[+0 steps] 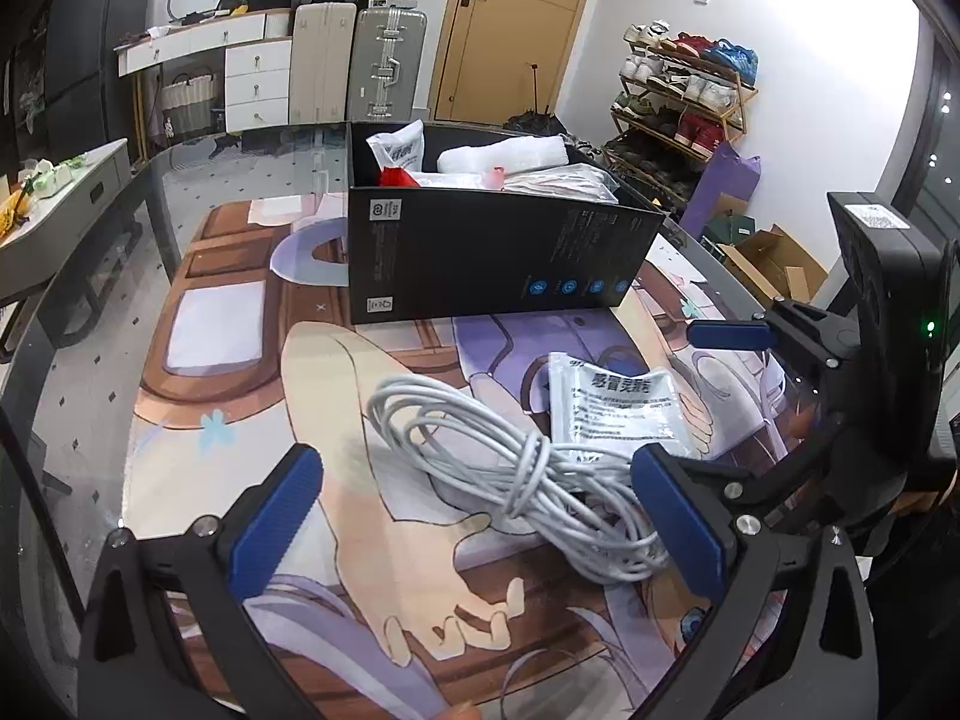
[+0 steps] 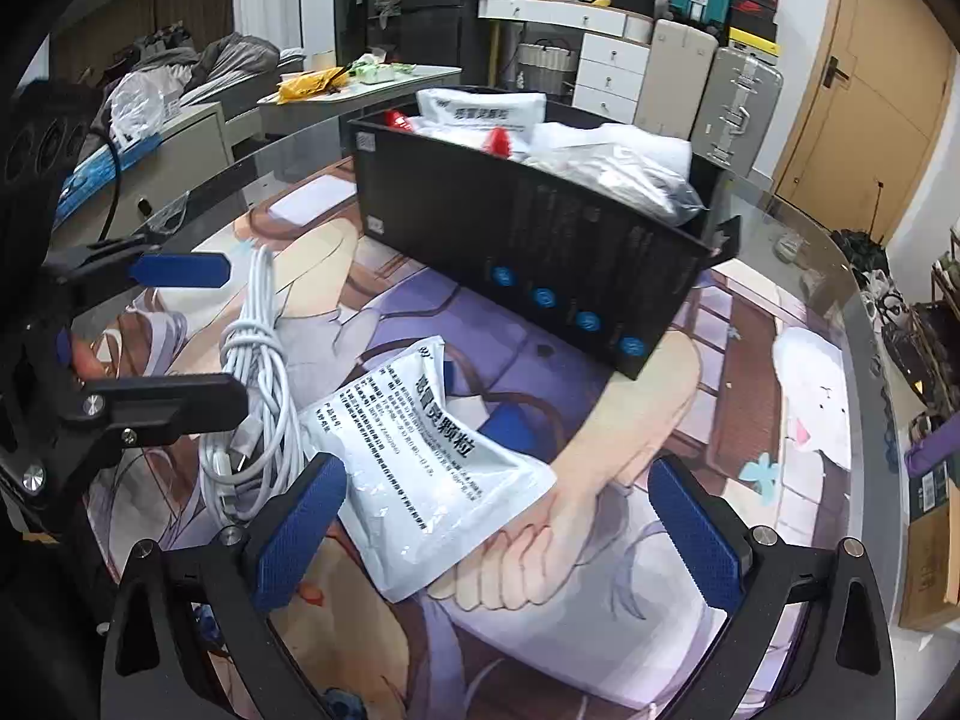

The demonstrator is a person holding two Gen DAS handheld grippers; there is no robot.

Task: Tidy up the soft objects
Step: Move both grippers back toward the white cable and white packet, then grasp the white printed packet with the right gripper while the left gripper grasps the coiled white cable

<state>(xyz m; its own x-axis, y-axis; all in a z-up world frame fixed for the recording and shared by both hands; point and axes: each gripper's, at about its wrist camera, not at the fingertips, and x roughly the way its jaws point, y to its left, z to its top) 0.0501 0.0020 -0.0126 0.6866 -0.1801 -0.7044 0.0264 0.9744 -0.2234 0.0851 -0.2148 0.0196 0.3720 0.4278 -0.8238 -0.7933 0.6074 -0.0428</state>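
Note:
A coiled white cable (image 1: 528, 474) lies on the printed mat between the blue pads of my left gripper (image 1: 480, 522), which is open just above it. A white medicine pouch (image 1: 618, 411) with black print lies right of the cable. In the right wrist view the pouch (image 2: 432, 462) lies between the pads of my right gripper (image 2: 498, 534), which is open over it; the cable (image 2: 252, 372) is to its left. A black open box (image 1: 498, 252) behind them holds white pouches, a rolled white cloth and plastic bags; it also shows in the right wrist view (image 2: 540, 240).
The right gripper (image 1: 798, 396) shows at the right edge of the left wrist view. The left gripper (image 2: 168, 336) shows at the left of the right wrist view. The printed mat (image 1: 210, 420) covers a round glass table. Suitcases, drawers and a shoe rack stand beyond.

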